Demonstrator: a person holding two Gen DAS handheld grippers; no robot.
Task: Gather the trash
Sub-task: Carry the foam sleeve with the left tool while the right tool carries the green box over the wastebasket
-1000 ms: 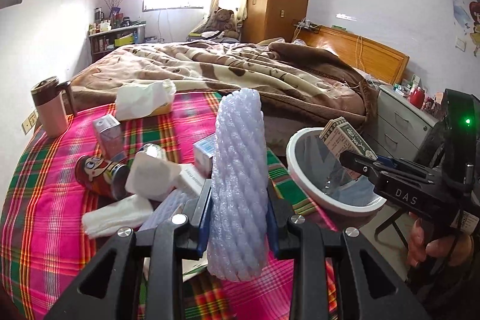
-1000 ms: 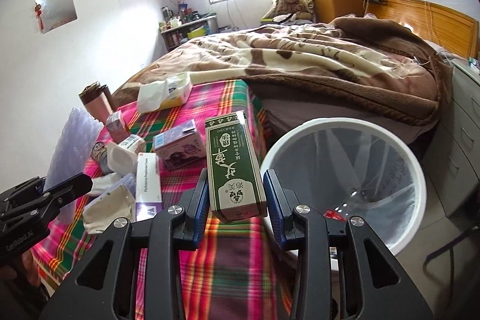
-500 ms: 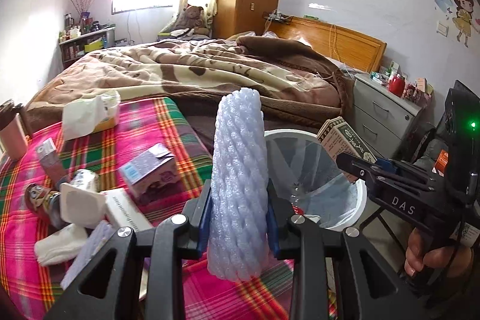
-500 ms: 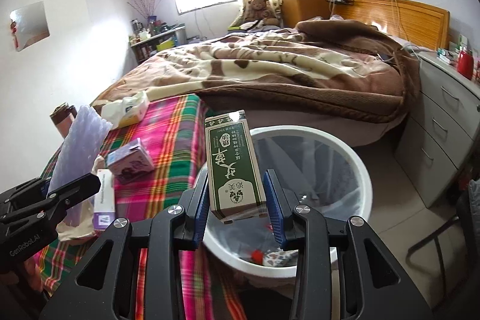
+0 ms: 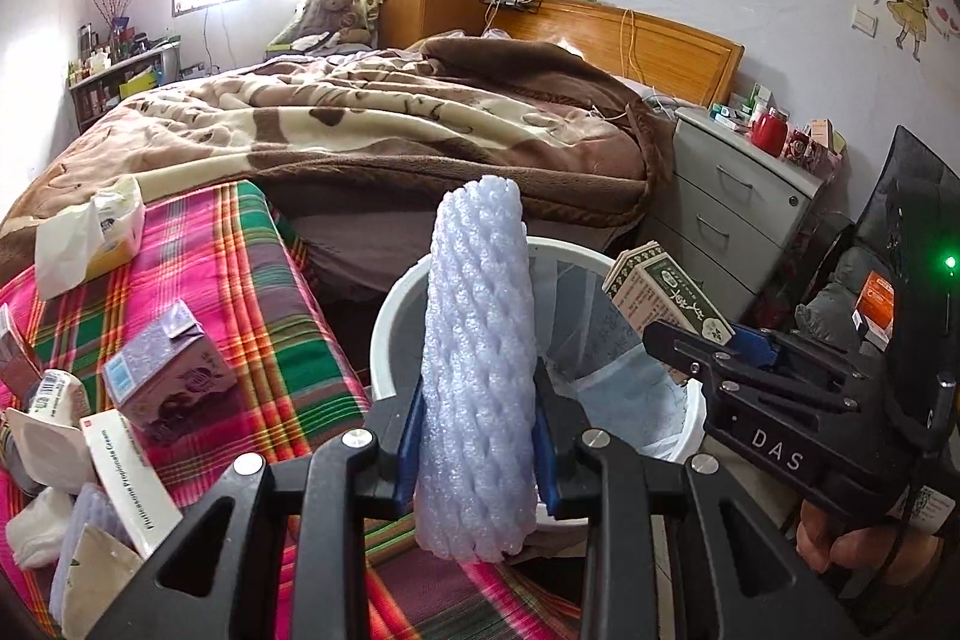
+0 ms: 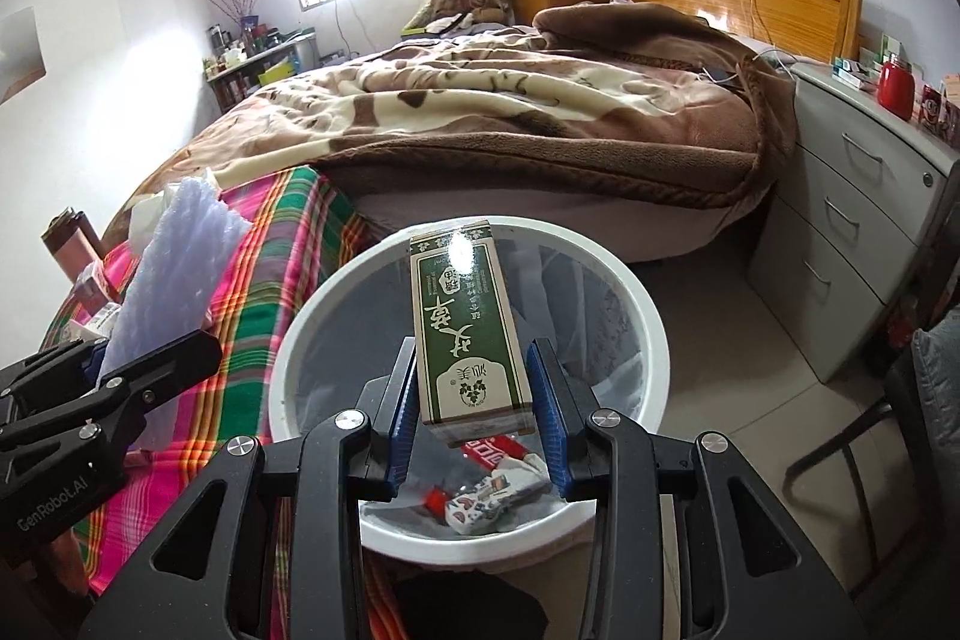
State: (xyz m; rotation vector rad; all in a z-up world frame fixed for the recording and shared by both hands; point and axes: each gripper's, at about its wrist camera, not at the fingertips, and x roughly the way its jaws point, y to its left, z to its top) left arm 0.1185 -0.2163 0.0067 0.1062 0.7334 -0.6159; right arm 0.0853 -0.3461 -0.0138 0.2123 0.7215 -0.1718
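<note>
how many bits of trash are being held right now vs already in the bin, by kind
Foam sleeves held: 1, foam sleeve in the left gripper
Boxes held: 1, green box in the right gripper
Wrappers visible in the white bin: about 3, wrappers
Total: about 5

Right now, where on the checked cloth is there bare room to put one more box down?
The checked cloth lies bare between the tissue pack and the purple carton, and along its edge beside the white bin. The near-left corner around the cream box is crowded.
</note>
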